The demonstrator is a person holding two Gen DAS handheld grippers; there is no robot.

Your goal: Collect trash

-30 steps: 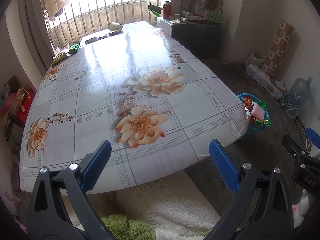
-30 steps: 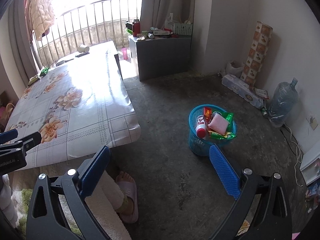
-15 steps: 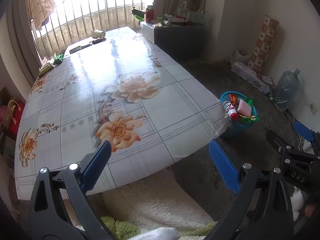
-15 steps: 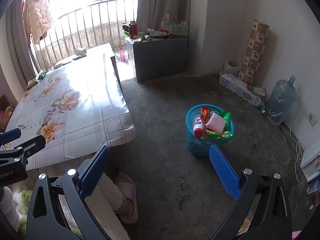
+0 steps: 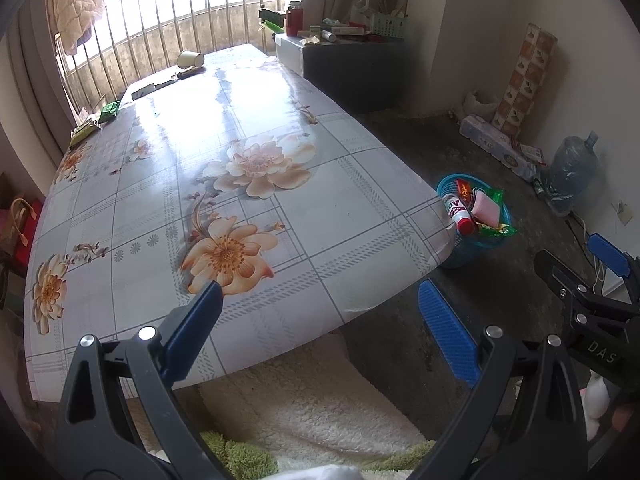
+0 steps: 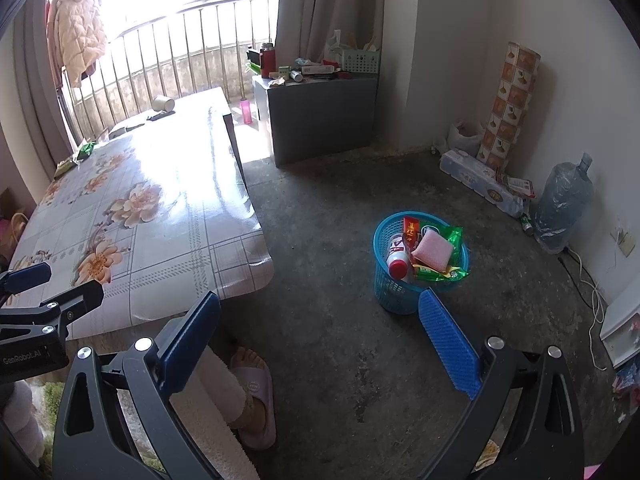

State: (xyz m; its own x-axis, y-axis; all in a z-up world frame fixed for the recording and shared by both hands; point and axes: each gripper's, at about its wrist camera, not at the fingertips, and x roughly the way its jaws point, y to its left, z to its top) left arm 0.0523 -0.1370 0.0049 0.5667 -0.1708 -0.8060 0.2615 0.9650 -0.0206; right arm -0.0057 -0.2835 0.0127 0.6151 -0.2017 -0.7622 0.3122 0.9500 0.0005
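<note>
A blue plastic basket [image 6: 390,292] stands on the concrete floor right of the table; it also shows in the left wrist view [image 5: 447,184]. It holds a white bottle with a red cap [image 6: 398,260], a pink sponge [image 6: 434,249] and green and red wrappers [image 6: 454,240]. My left gripper [image 5: 320,320] is open and empty over the table's near edge. My right gripper [image 6: 322,330] is open and empty above the floor, short of the basket. On the table's far end lie a paper cup [image 5: 190,59] and green wrappers [image 5: 109,110].
The low table [image 5: 328,208] has a glossy flowered cover. A grey cabinet [image 6: 324,120] with clutter stands behind it. A patterned roll [image 6: 510,108], a tissue pack [image 6: 480,186] and a water jug [image 6: 562,208] line the right wall. A slippered foot [image 6: 250,392] and white rug [image 5: 304,408] lie below.
Both grippers have drawn back and risen a little, so the table and basket look farther off. The left view has swung right, showing more of the basket. Both grippers stay open.
</note>
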